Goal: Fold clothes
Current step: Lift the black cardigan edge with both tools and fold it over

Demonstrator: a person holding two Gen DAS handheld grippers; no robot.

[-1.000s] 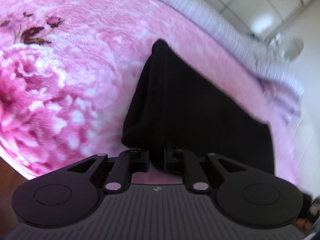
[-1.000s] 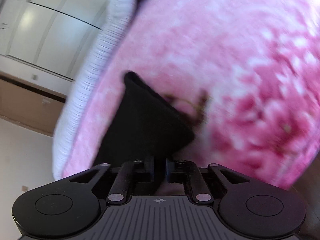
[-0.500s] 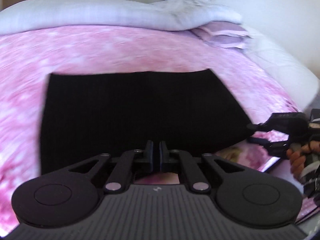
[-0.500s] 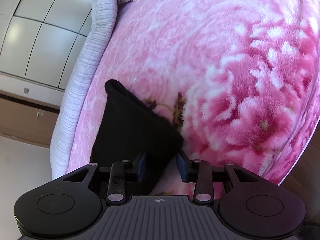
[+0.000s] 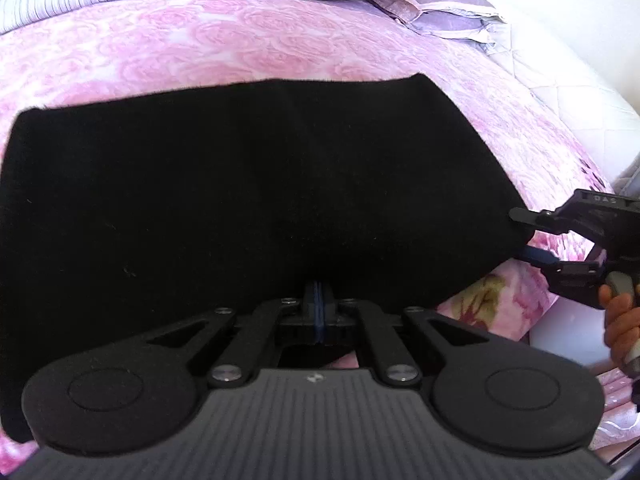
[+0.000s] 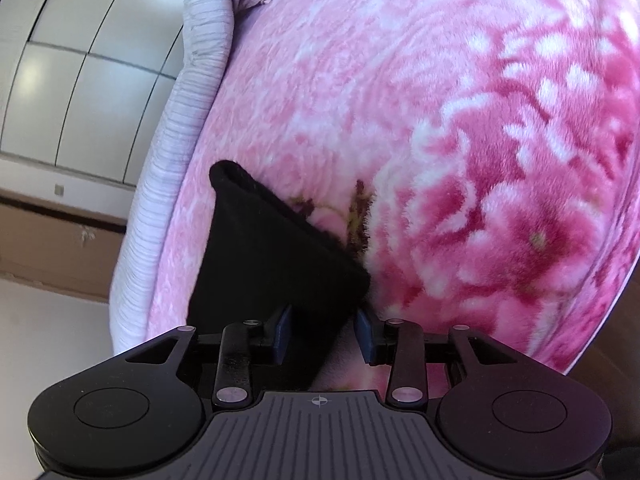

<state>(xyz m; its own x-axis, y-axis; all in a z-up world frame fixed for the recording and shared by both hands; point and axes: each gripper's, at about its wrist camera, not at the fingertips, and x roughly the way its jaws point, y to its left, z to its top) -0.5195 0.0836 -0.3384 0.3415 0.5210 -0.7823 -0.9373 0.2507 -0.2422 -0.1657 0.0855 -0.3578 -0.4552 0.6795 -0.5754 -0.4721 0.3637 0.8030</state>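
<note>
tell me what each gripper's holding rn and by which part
The left gripper is shut on the near edge of the black garment. The right gripper is open around the garment's corner, holding nothing.

The black garment (image 5: pixel 256 200) is a soft, fuzzy dark cloth, lying flat and spread wide as a rough rectangle with a slightly bowed far edge and rounded far corners. It looks folded over on itself: in the right wrist view its near corner (image 6: pixel 276 264) shows a doubled edge with a thick rolled rim running away to a far tip. No seams, sleeves or print can be made out on it.
</note>
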